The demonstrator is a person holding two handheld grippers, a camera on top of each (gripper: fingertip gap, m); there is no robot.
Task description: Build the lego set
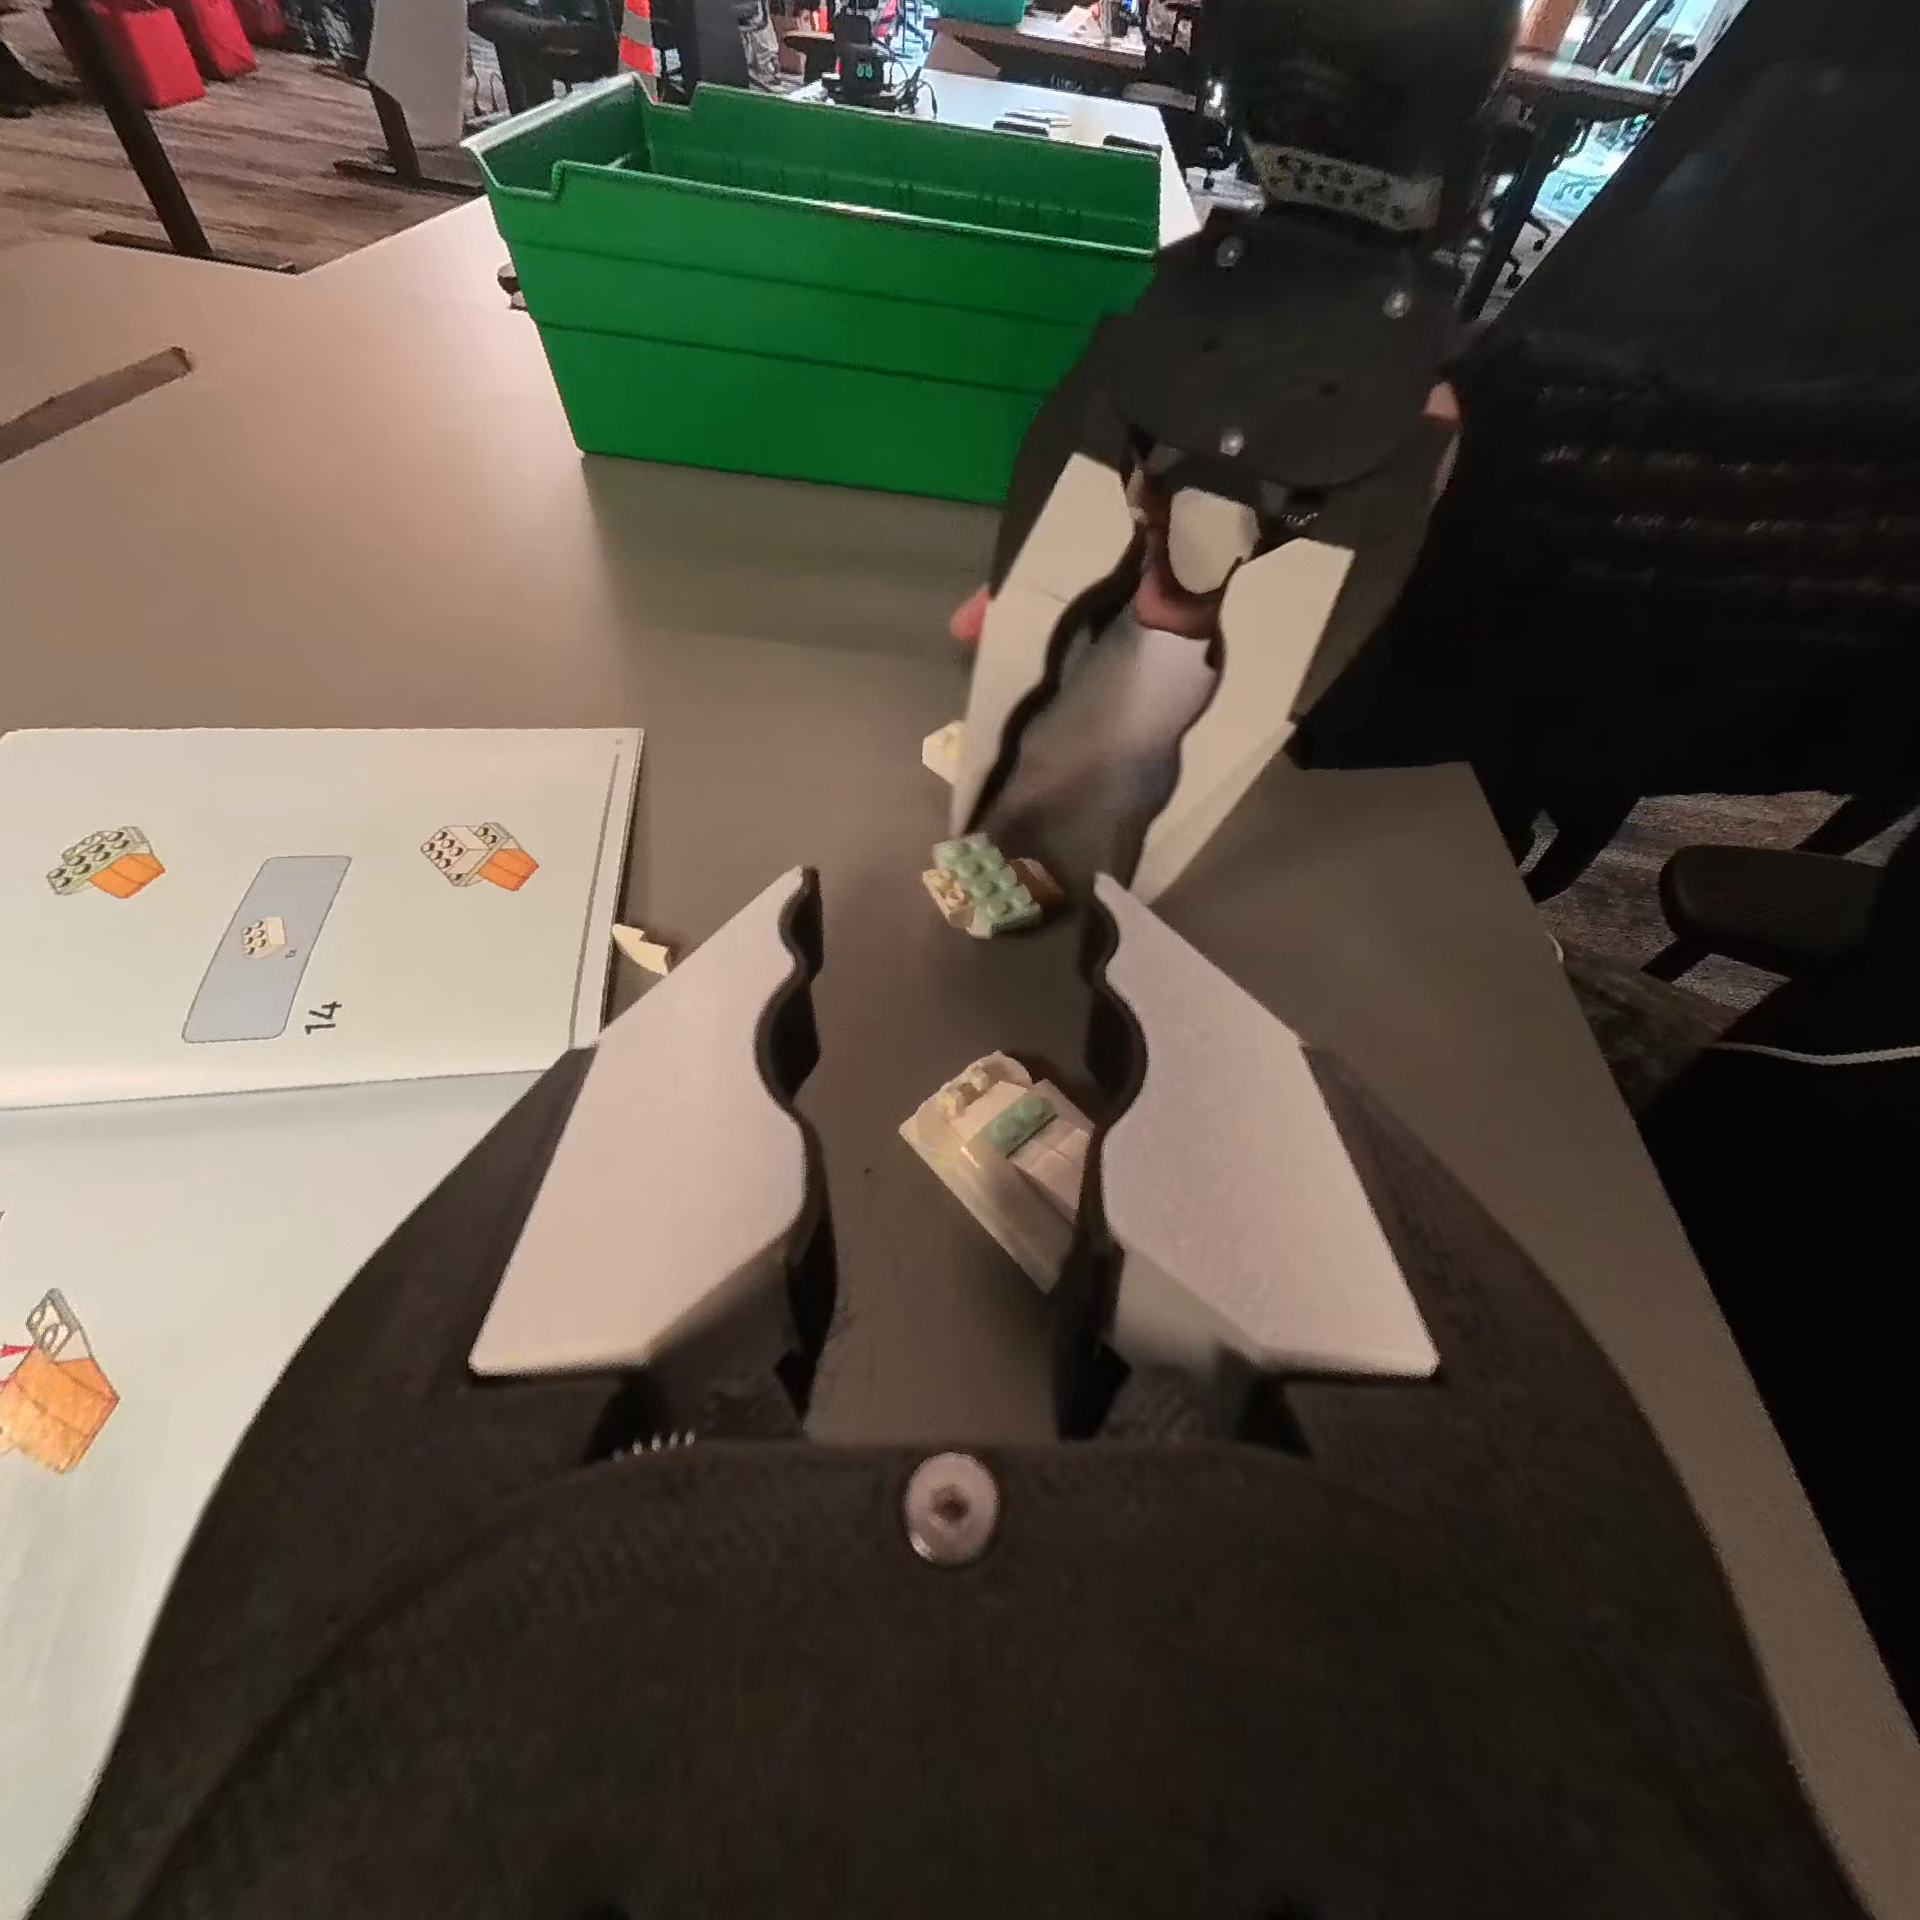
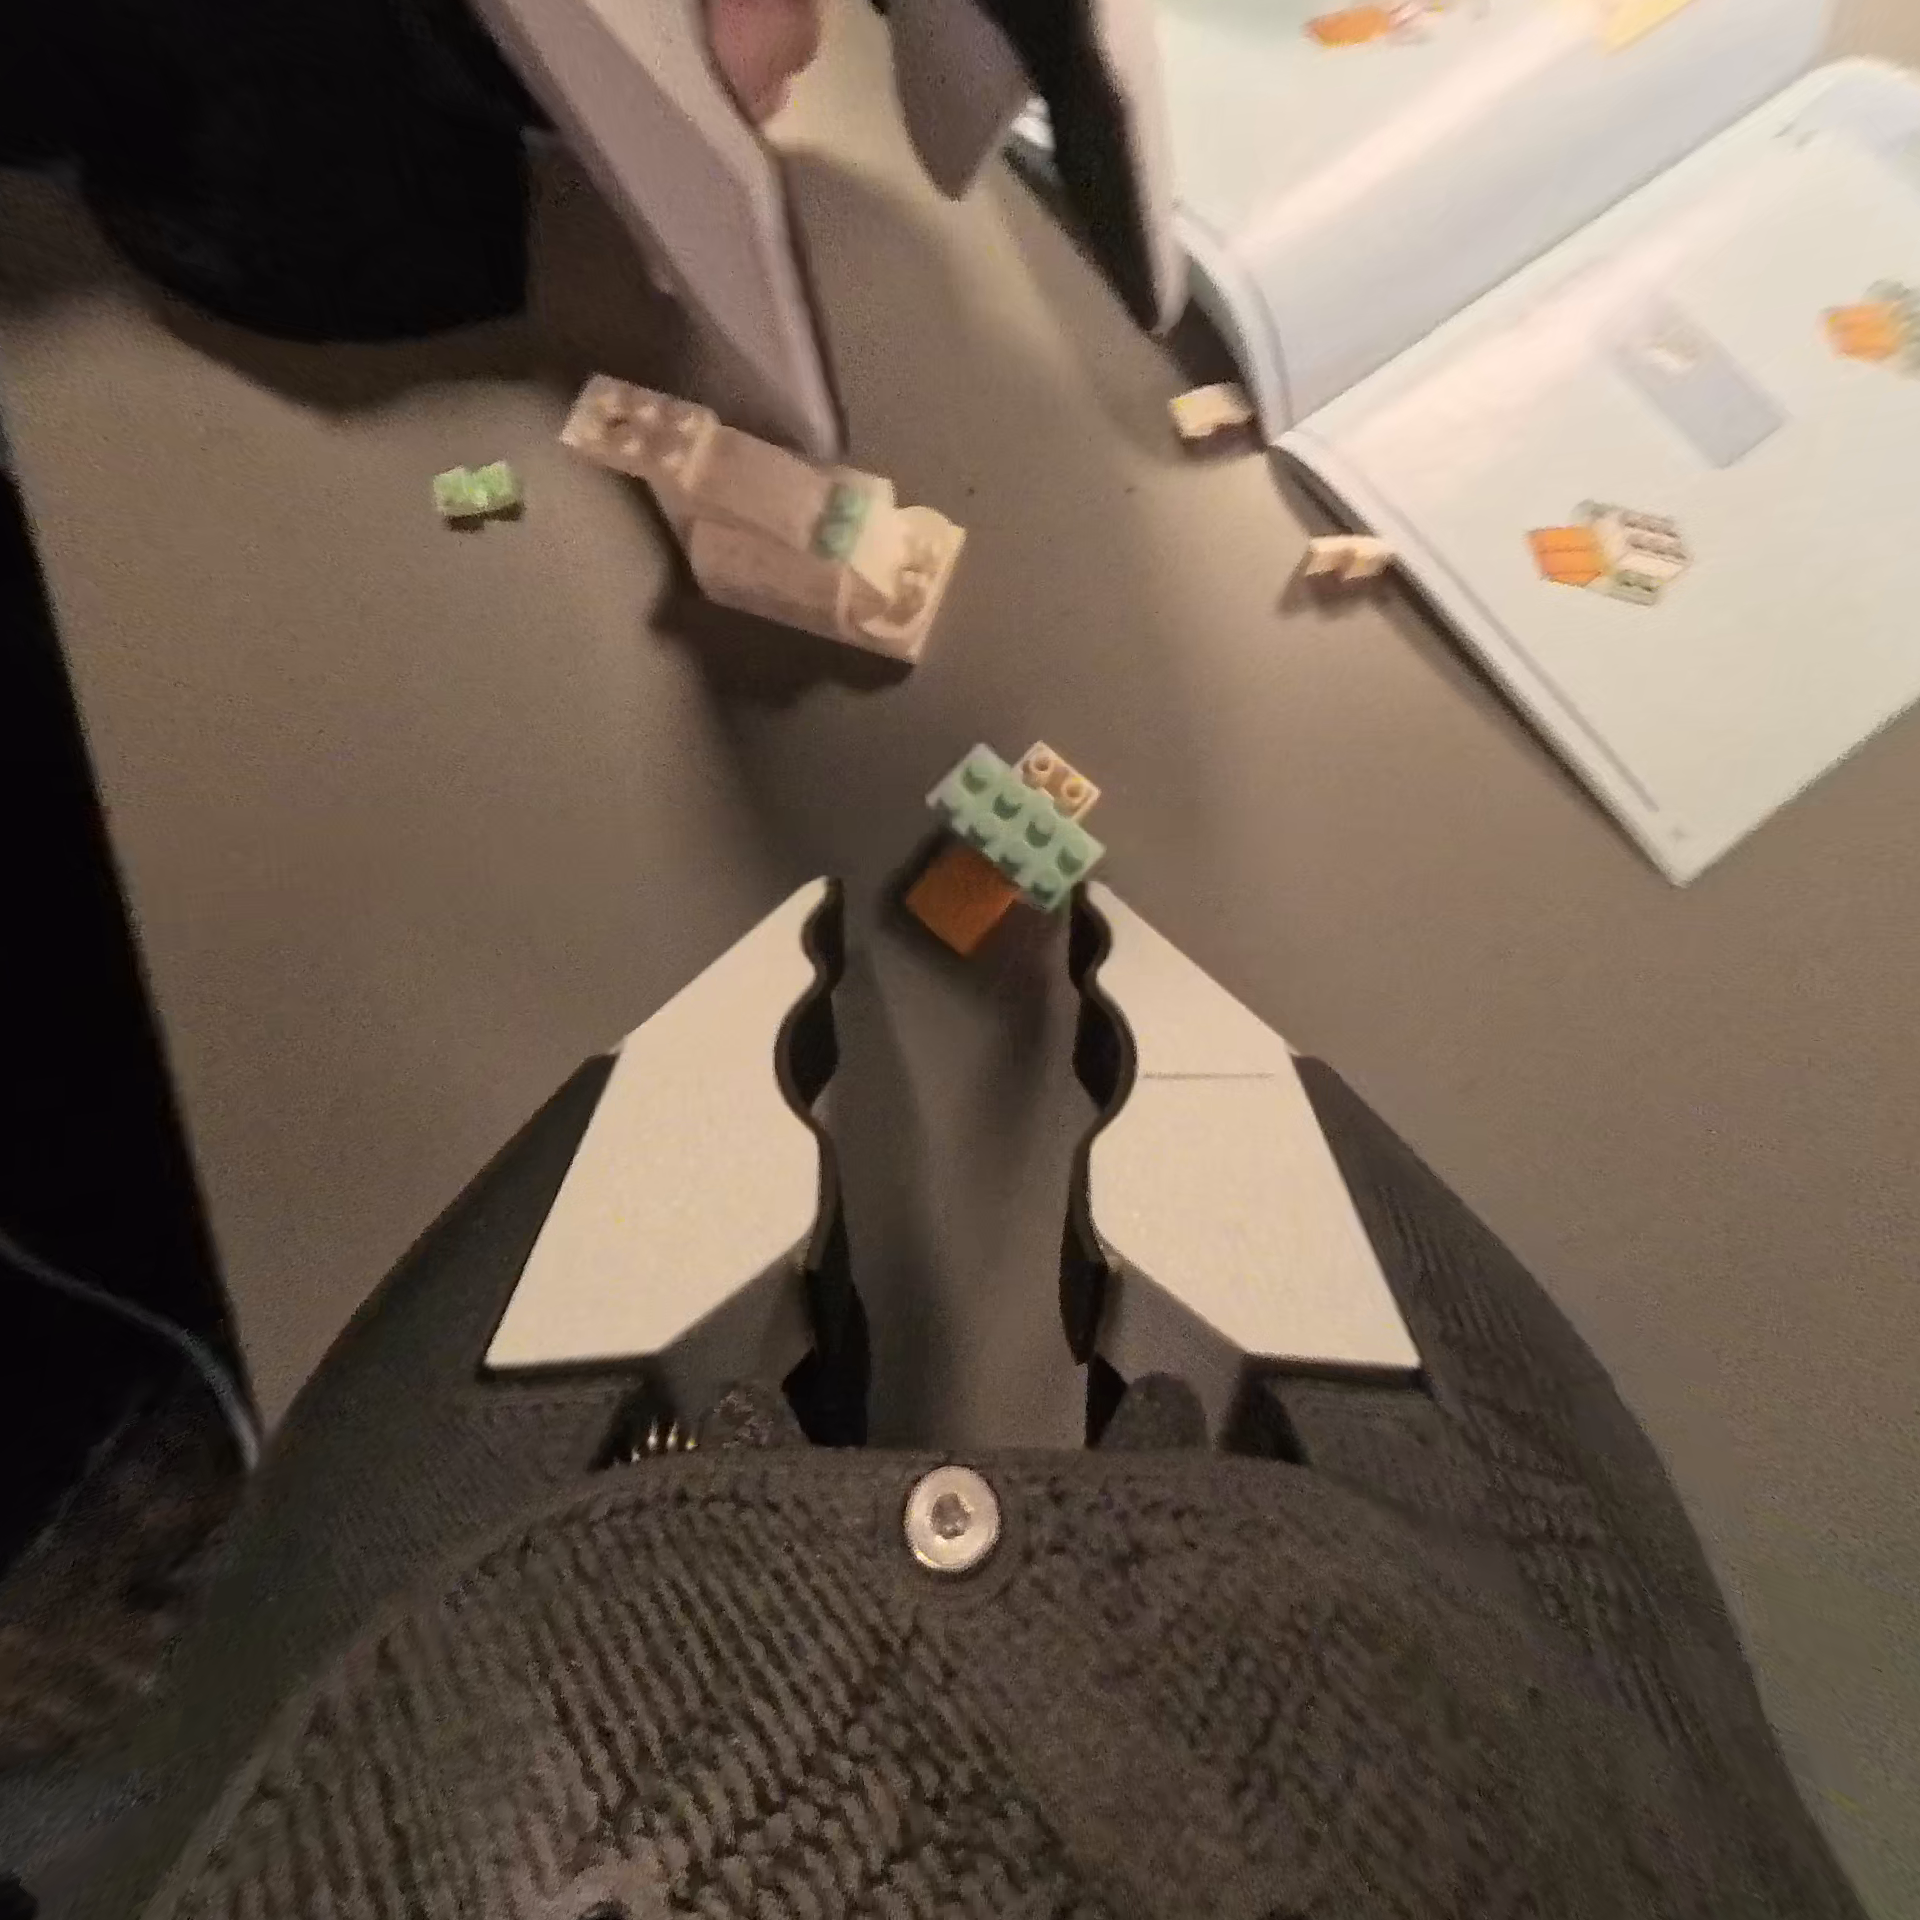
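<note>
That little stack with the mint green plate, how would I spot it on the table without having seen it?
Start at the open instruction booklet on the grey table. Out on the bare tabletop beside it, just ahead of the right gripper and its open fingers, sits the small stack. Unlike the larger, mostly white build farther off, it has a mint green studded plate on an orange block.

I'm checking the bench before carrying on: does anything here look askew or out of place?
The white sub-build lies tipped on its side on the table, not on its studs. Loose bricks are scattered: a green one off alone, two cream ones by the booklet. Nothing looks broken.
</note>
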